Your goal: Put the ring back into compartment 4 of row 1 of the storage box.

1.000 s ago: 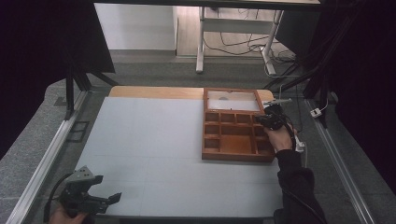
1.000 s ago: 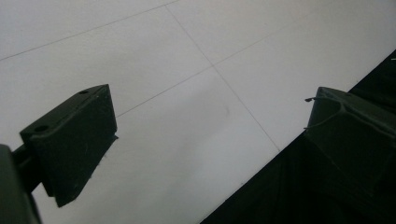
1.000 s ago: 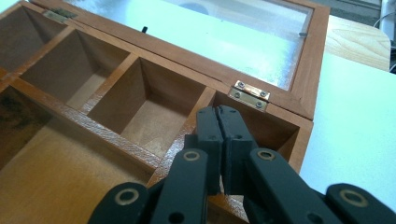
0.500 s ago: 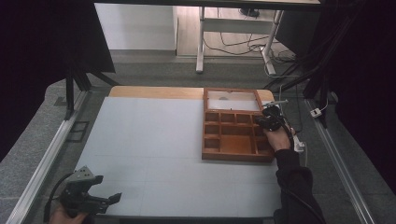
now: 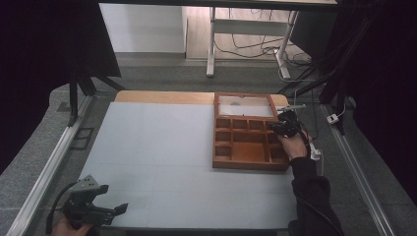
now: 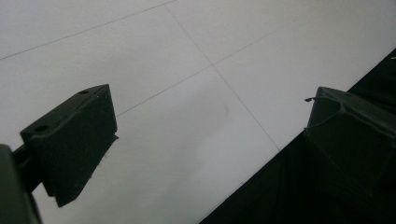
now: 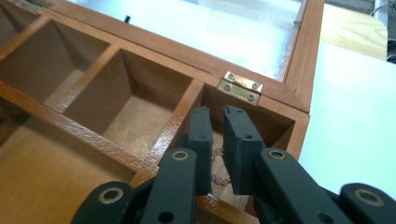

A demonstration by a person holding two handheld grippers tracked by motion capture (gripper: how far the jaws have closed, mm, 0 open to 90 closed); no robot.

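A wooden compartment box lies at the table's right, with its glass-paned lid folded flat behind it. My right gripper hangs over the box's back right compartment. Its jaws stand almost together, and a string of small pink beads shows in the narrow gap between them. My left gripper is at the front left corner of the table, far from the box. In the left gripper view it stands wide open over the bare white mat with nothing between its jaws.
The white mat covers the table, with a wooden strip along its back edge. Metal rails run along both sides. The box's other compartments look bare. The table's dark front edge is close under the left gripper.
The right gripper has shifted very slightly over the back right compartment. The left gripper has stayed in place.
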